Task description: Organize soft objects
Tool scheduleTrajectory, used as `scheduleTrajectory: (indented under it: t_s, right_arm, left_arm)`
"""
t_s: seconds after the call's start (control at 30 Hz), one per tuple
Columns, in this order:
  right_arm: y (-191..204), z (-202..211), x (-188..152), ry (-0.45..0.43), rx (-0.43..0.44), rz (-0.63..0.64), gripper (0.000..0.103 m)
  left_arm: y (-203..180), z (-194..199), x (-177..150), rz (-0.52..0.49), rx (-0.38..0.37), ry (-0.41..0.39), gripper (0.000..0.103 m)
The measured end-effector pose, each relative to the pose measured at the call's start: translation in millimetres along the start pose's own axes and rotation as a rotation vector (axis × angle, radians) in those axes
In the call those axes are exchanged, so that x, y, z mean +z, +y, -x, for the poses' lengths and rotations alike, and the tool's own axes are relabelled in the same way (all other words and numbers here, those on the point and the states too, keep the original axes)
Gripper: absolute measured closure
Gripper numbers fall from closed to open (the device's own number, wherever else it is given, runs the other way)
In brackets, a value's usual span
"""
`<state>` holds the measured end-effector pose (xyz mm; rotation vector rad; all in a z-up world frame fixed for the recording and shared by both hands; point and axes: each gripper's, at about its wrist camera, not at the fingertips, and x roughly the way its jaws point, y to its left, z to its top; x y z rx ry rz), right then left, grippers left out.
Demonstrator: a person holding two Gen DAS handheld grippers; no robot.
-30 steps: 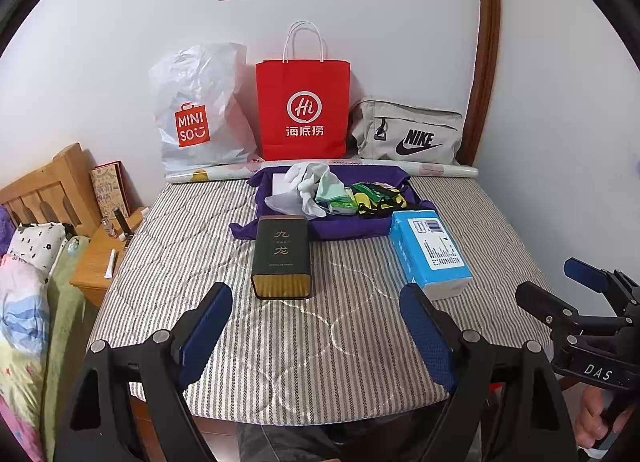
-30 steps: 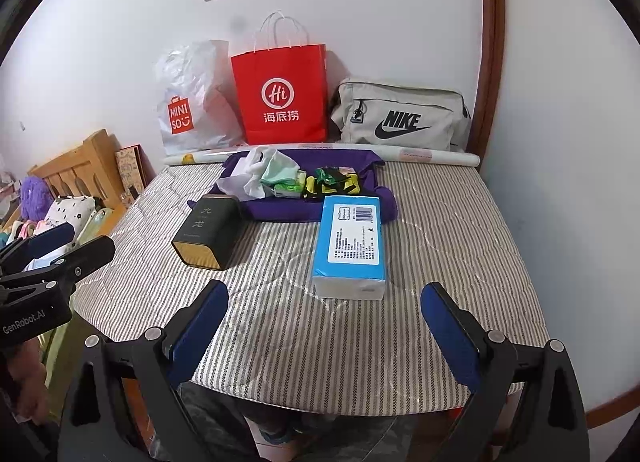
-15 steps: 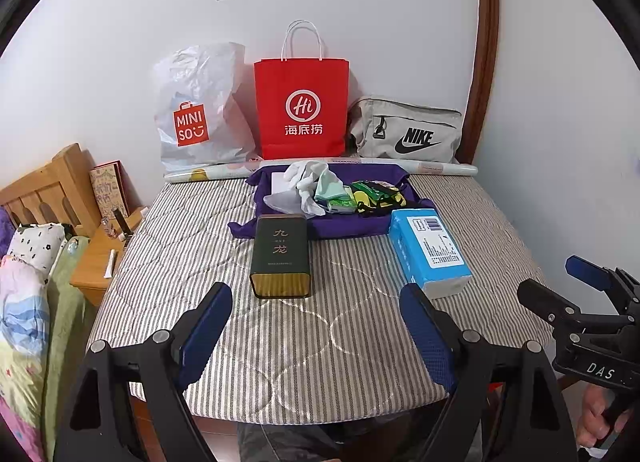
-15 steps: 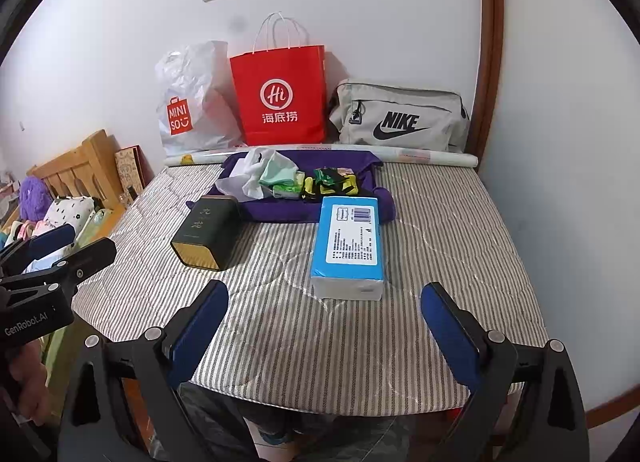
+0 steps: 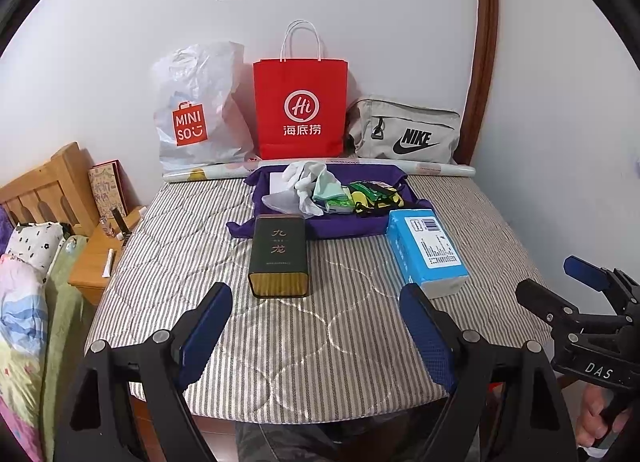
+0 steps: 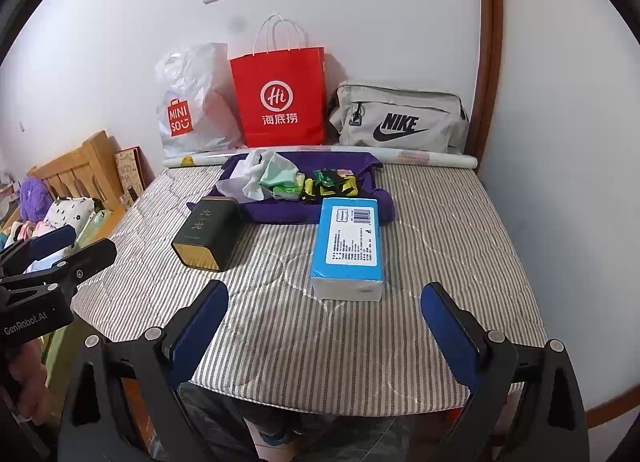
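We find the left gripper [image 5: 316, 332] and right gripper [image 6: 324, 328] both spread wide and empty above the near edge of the striped mattress [image 5: 280, 342]. The soft things, a crumpled white bag [image 5: 302, 178], a green cloth [image 5: 326, 186] and small packets [image 5: 372, 194], lie heaped on the purple cloth [image 5: 340, 226] toward the far end. We judge them light, limp and easily snagged, best pinched at a raised fold.

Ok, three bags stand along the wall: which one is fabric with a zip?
The grey Nike bag, rightmost against the wall. The red Hi bag is paper with handles; the white Miniso bag is crinkled plastic.
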<state>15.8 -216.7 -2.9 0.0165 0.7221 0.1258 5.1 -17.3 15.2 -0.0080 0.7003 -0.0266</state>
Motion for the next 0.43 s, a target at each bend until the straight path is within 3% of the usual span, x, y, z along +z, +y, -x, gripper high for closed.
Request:
scheduleTrajectory:
  t_s: [0.43]
  right_arm:
    - [2.5, 2.4, -0.6, -0.008, -0.004, 0.002, 0.007]
  left_arm:
    - [2.6, -1.4, 0.6, 0.000, 0.007, -0.003, 0.018]
